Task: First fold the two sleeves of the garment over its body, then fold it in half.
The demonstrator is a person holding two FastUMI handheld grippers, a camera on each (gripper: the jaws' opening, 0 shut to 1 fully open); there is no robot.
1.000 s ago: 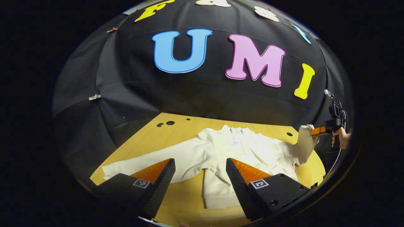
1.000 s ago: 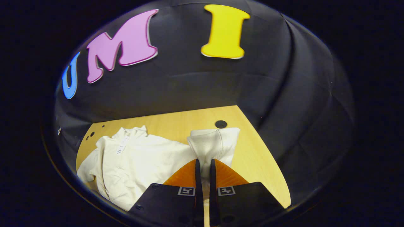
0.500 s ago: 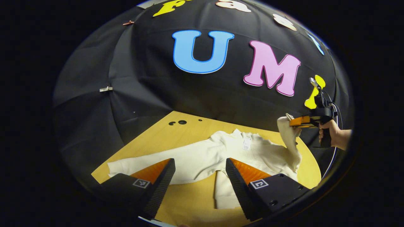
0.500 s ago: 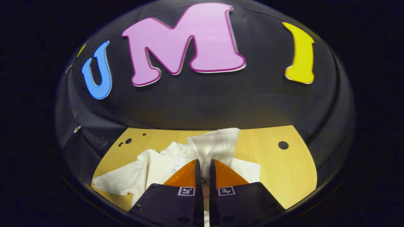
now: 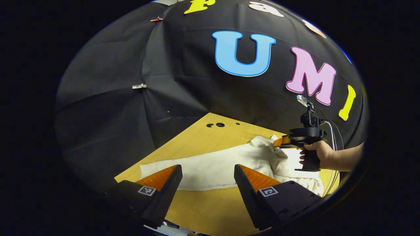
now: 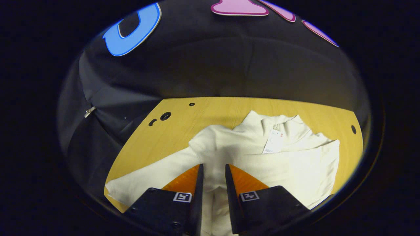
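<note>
Your right gripper has carried the sleeve across onto the garment on the table, jaws now slightly parted above cloth, left gripper wide open, empty, near the outstretched sleeve.

Bare wooden table lies open before left gripper (jaws wide); right gripper and holding hand block garment body.

Black-bodied tongs bear square markers; a cable trails behind.
</note>
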